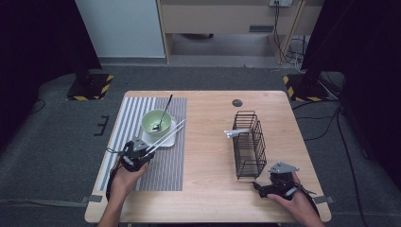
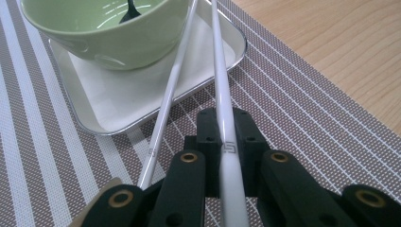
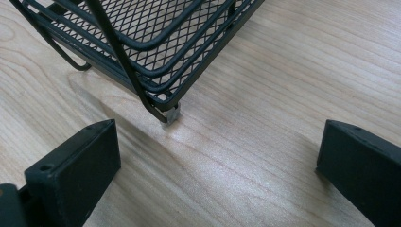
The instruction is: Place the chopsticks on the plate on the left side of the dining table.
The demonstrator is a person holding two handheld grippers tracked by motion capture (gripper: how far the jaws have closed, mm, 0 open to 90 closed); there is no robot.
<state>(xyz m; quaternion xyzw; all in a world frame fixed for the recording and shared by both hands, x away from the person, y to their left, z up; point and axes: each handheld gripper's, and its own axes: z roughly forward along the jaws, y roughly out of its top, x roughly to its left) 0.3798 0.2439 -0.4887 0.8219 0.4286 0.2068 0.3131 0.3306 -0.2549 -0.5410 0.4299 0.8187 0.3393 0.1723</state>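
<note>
Left hand-held gripper (image 2: 226,142): my jaws are closed tight on a pair of white chopsticks (image 2: 221,94); one stick runs straight up between the pads, the other slants off to its left side.
Chopsticks, position: near ends in my grip, far ends reaching over the white tray (image 2: 118,101) and past the rim of the green bowl (image 2: 101,40). In the high view they slant up and right from my left hand (image 1: 124,177).
Bowl: sits on the tray, a dark spoon (image 1: 164,113) leaning inside it.
Tray: on the striped mat (image 1: 163,165), at the left part of the counter (image 1: 208,156).
Right hand-held gripper (image 3: 217,161): my jaws stand wide apart, nothing between them but bare counter.
Black wire basket (image 3: 142,42): just ahead of my right jaws, near corner foot on the wood; something pale pokes out of its left side in the high view, too small to tell.
</note>
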